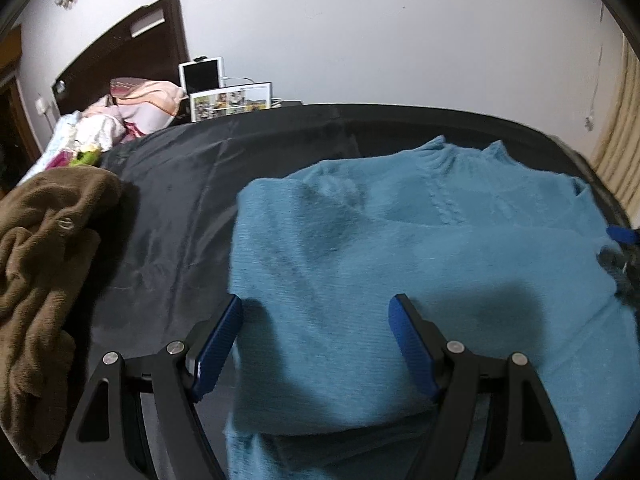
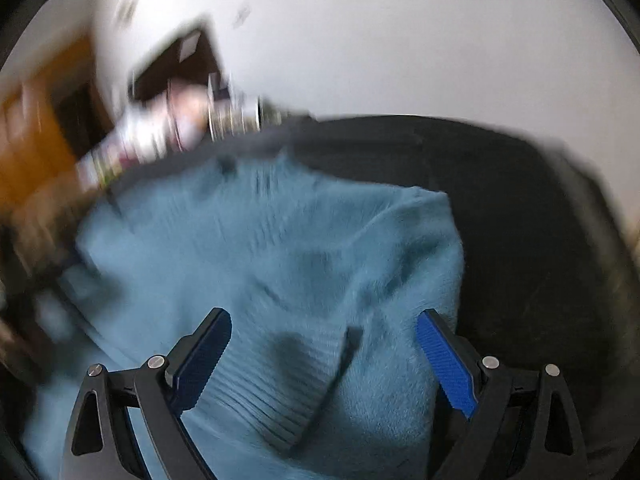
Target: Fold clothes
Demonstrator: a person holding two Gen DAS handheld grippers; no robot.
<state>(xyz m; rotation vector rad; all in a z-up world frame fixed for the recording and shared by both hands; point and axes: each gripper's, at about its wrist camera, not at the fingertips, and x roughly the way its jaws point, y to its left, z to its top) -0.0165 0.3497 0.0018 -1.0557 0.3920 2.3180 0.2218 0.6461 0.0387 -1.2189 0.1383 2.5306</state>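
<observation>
A fuzzy teal sweater (image 1: 400, 248) lies on a black cloth-covered surface (image 1: 180, 208), sleeves folded in over the body, collar at the far side. My left gripper (image 1: 316, 312) is open and empty above the sweater's near left part. In the right wrist view the sweater (image 2: 280, 248) shows blurred, with a ribbed cuff (image 2: 280, 384) lying across it. My right gripper (image 2: 324, 328) is open and empty just above that cuff. A bit of the right gripper (image 1: 622, 240) shows at the left view's right edge.
A crumpled brown garment (image 1: 44, 264) lies at the left on the black cloth. Behind are a bed with pink bedding (image 1: 136, 108), a dark headboard (image 1: 120, 52), a tablet (image 1: 202, 74) and a photo frame (image 1: 232, 100). A curtain (image 1: 620, 140) hangs at right.
</observation>
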